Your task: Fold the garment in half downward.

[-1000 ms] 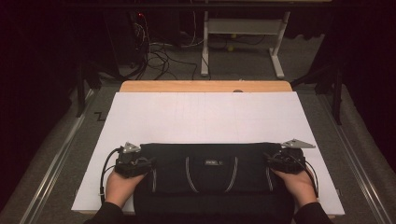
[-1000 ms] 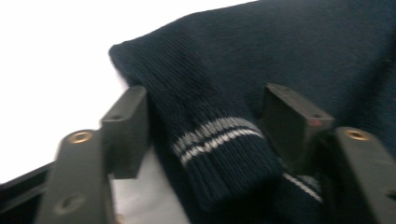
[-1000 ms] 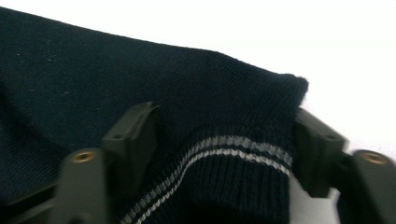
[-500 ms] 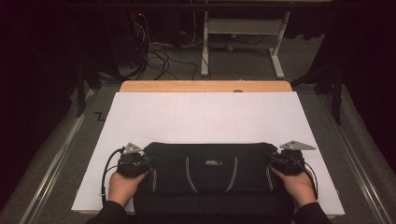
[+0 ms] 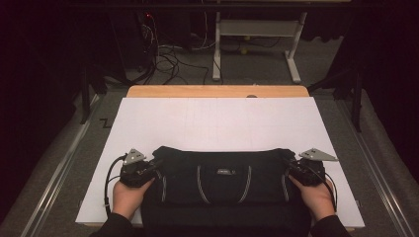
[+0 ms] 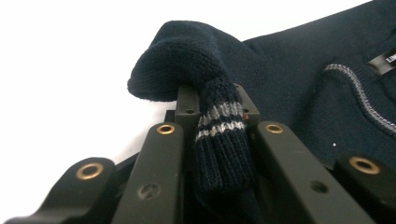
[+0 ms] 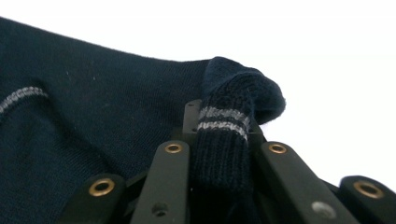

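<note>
Left gripper: jaws just closed, clamping navy sweater striped cuff | right gripper: jaws just closed, clamping opposite cuff

sweater: flat on the sheet, at the near edge, centred left to right
sheet: spread over the table, bare beyond the sweater
table: far edge showing behind the sheet
left gripper: at the sweater's left end, clamped on the left cuff
left cuff: between the jaws, sleeve folded over just beyond them
right gripper: at the sweater's right end, clamped on the right cuff
right cuff: between the jaws, sleeve folded over just beyond them
label: midway between the grippers, on the sweater
desk frame: on the floor, well behind the table
cables: on the floor, left of the desk frame
</note>
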Motion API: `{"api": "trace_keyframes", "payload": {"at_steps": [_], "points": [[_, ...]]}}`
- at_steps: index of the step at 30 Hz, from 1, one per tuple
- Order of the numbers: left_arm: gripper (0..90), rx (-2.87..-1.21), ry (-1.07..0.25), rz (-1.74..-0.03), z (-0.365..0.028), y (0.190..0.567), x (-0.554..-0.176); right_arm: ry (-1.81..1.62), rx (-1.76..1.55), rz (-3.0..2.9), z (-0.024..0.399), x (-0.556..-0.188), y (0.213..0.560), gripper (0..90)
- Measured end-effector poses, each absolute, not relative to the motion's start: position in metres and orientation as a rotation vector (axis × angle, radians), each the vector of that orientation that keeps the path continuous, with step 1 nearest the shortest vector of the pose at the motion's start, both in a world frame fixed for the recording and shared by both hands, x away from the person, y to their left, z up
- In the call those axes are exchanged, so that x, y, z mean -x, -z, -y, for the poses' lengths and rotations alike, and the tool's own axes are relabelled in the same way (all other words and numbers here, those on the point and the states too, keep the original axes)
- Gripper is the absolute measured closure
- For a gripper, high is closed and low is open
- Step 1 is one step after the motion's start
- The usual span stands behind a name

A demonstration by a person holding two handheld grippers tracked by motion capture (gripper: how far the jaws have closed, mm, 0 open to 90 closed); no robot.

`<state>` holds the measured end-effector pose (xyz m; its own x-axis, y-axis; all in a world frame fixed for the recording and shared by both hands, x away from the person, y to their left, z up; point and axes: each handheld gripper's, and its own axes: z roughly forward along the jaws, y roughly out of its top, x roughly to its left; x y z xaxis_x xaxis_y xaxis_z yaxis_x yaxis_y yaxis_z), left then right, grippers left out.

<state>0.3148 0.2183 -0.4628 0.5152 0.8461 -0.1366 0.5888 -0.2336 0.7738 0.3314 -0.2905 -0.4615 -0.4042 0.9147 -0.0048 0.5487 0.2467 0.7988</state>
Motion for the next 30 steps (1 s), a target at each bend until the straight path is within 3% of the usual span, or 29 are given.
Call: {"api": "trace_keyframes", "payload": {"at_steps": [18, 30], "points": [[75.2, -1.93, -0.447, -1.219, -0.215, 0.453, -0.353, -1.045, -1.331, -1.976, 0.294, -0.356, 0.447, 81.8], [75.1, -1.928, -0.498, -1.269, -0.218, 0.452, -0.385, -0.961, -1.289, -1.973, 0.281, -0.39, 0.441, 81.8]]}}
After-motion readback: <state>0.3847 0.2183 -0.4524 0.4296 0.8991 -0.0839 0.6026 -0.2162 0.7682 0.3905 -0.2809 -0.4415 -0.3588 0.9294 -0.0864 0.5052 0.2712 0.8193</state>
